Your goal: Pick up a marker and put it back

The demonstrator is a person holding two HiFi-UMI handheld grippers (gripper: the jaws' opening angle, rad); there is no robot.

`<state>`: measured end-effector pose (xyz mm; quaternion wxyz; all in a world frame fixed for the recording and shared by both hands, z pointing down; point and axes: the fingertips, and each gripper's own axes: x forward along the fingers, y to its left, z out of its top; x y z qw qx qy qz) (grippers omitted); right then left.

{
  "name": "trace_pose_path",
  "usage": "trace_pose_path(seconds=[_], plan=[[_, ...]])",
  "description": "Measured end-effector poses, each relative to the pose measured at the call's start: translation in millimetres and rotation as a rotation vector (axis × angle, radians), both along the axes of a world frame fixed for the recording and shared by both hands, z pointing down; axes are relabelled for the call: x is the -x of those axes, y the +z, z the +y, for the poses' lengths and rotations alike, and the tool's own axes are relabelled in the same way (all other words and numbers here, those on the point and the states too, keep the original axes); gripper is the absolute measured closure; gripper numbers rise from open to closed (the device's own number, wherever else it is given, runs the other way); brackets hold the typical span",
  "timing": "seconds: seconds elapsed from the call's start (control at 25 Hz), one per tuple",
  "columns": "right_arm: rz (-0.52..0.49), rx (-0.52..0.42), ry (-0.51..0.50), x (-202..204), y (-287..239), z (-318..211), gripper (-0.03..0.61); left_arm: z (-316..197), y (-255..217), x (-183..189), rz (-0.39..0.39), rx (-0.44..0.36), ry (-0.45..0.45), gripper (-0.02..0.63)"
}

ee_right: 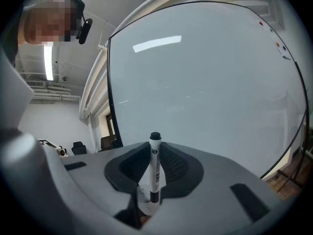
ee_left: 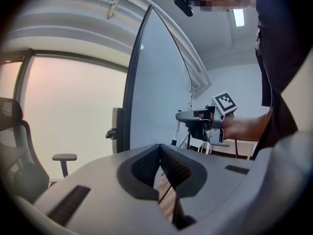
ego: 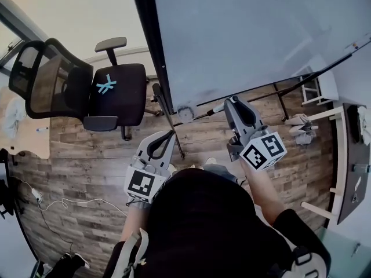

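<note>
Standing upright ahead, whiteboard (ego: pixel 249 33) fills the upper right; its dark left edge runs down to a corner just beside R gripper (ego: pixel 232 103). Wood floor (ego: pixel 75 155) lies open to the left, w/ office chair (ego: pixel 87 86) well apart from both grippers. L gripper (ego: pixel 167 136): fingers (ee_left: pixel 176 165) together, nothing between, near board's left edge. R gripper: fingers (ee_right: pixel 177 168) clamped on marker (ee_right: pixel 154 170) approx. mid-barrel, black cap end past the tips, facing the board.
</note>
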<state>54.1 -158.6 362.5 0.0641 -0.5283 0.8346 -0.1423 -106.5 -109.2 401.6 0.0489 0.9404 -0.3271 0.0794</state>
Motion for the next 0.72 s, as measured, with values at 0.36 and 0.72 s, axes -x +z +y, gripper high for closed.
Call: trace_pose_path(seconds=[0.36, 0.72], plan=[[0.016, -0.007, 0.097, -59, -8, 26, 0.505, -5, -5, -46, -0.009, -0.006, 0.062, 0.606], [0.02, 0.011, 0.212, -119, -2, 50, 0.505, -7, -5, -97, 0.006, -0.014, 0.161, 0.606]])
